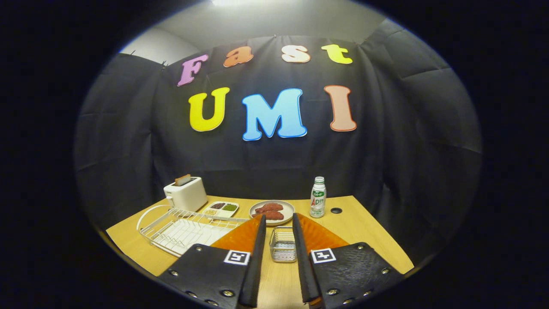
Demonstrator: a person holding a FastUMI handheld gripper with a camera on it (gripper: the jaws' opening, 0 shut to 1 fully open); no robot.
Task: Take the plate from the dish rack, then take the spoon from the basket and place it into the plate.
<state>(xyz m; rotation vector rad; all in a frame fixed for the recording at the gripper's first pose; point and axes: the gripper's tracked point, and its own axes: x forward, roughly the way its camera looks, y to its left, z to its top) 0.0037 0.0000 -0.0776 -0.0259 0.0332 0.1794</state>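
My gripper (278, 216) is open and held above the wooden table (369, 240). A small metal wire basket (283, 245) stands on the table between the two fingers, touching neither; what it holds is too small to tell. Left of the fingers lies a white wire dish rack (182, 229) over a white tray. Just beyond the fingertips sits a round grey plate (271, 211) with reddish-brown pieces on it.
A white toaster (185, 193) with a slice in it stands at the back left. Beside it is a small divided tray (221, 209) of food. A white bottle with a green label (318, 198) stands at the back right, near a dark hole (336, 210) in the tabletop.
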